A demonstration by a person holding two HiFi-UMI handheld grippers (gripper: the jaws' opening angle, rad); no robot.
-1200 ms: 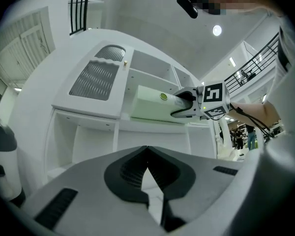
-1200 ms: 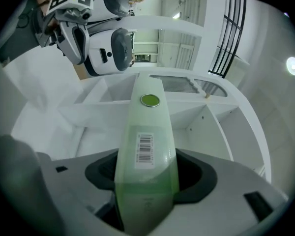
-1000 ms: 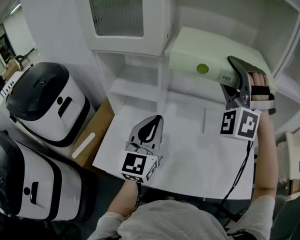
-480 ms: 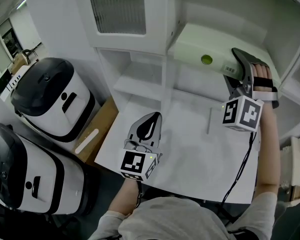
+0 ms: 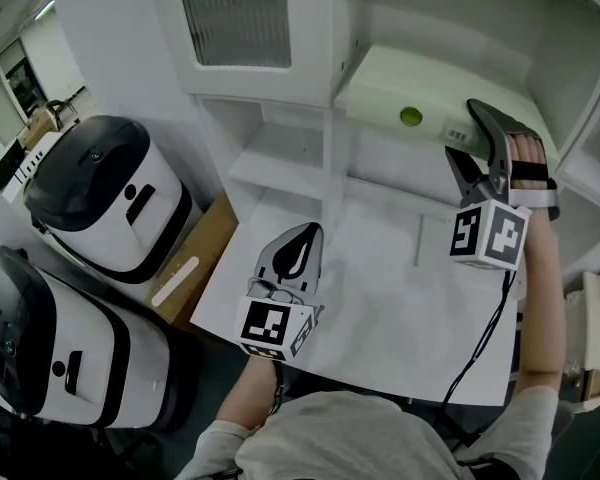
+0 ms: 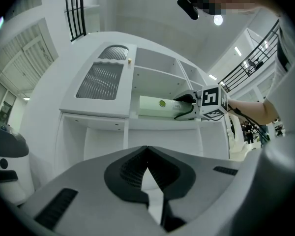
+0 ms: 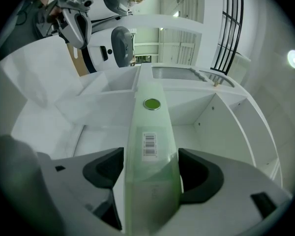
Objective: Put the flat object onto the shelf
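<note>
Both jaws of the right tool (image 5: 463, 136) are opening, wider than a second ago, off the flat object (image 5: 410, 93), which lies on the shelf (image 7: 211, 132) at 1 o'clock between them, so placement looks done; the left tool (image 5: 298, 248), at 6 o'clock, is shut and empty.

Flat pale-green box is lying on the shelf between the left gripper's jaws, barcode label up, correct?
Wrong gripper. The flat pale-green box lies on the shelf between the jaws of the right gripper, which are opening, barcode label up; the right gripper view shows it. The left gripper is shut and empty.
</note>
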